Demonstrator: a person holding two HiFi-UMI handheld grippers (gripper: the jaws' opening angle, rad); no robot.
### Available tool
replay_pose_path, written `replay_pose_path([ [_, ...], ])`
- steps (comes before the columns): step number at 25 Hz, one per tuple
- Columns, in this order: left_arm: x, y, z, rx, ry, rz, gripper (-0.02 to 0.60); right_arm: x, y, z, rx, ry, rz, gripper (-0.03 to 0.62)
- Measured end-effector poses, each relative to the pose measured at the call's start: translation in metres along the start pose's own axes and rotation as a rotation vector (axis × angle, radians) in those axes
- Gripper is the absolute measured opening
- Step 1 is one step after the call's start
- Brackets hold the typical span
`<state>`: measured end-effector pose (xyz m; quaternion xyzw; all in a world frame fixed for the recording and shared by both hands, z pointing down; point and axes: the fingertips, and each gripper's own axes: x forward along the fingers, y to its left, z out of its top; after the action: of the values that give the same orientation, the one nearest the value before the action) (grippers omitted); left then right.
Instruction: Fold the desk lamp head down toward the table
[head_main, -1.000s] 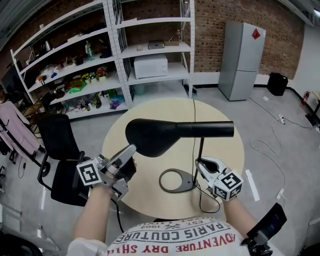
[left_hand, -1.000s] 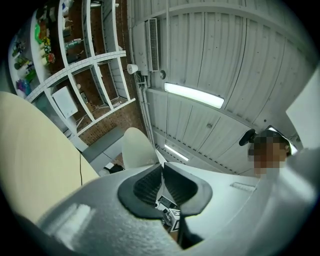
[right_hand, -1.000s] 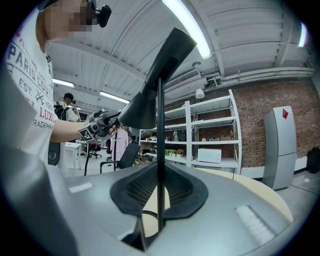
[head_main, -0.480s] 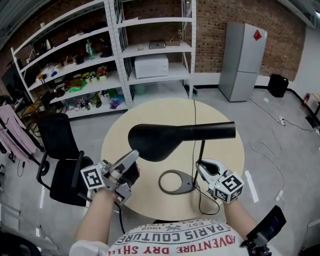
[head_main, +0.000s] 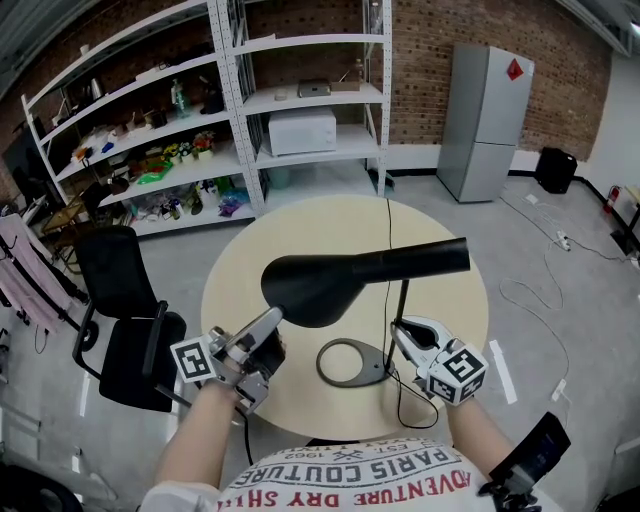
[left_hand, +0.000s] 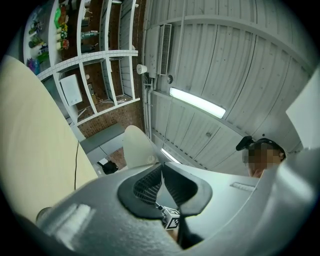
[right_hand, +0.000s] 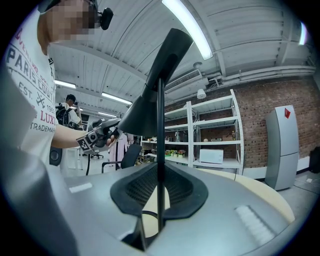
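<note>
Black lamp head (head_main: 320, 280) is raised near level over the desk (head_main: 455, 300), left claw (head_main: 272, 318) pinching its rim (head_main: 285, 305), right claw (head_main: 398, 330) clamped on the stem (head_main: 403, 295); mid-fold, next I pull rim down, bracing stem.

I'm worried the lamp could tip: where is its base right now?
In the head view, the ring-shaped lamp base lies on the round table near its front edge, below the lamp head and left of the right gripper.
</note>
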<state>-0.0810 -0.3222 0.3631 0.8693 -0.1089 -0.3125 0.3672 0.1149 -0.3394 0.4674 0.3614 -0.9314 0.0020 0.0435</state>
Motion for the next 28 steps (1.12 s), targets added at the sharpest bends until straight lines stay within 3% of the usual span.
replay_pose_path([
  [28, -0.005, 0.028, -0.044, -0.196, -0.074, -0.072, 0.018, 0.001, 0.001, -0.002, 0.003, -0.015, 0.000, 0.039],
])
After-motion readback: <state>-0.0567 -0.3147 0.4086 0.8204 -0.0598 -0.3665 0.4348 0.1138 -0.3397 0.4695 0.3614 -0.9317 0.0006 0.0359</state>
